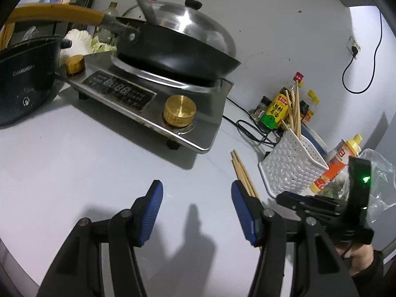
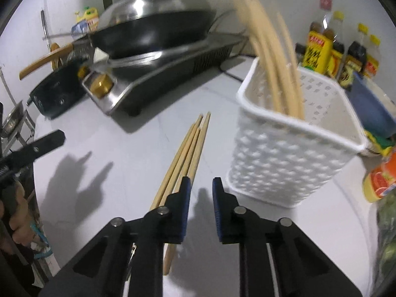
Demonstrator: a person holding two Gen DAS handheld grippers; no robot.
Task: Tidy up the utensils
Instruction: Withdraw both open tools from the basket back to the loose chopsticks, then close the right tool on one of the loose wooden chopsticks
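Lying loose, chopsticks: a small bundle flat on the white table, left of the basket; long axis runs from near-left to far-right, far tips pointing toward the stove, near ends hidden under the right tongs' left finger.
Left tongs: spread wide, holding nothing, hovering over bare table left of the bundle.
Right tongs: jaws parted a little, nothing between them; the bundle lies just left of the gap, not inside it.
Basket: white perforated holder standing upright just right of the loose bundle, already carrying several chopsticks that lean far-left, blurred in the right wrist view.
Risk, miss: closing now would likely pinch air, since the sticks sit outside the gap.
Risk, scatter: round sticks may roll apart or slip if only some are caught.
Risk, tipping: the light basket could topple if a finger or lifted stick knocks its rim.
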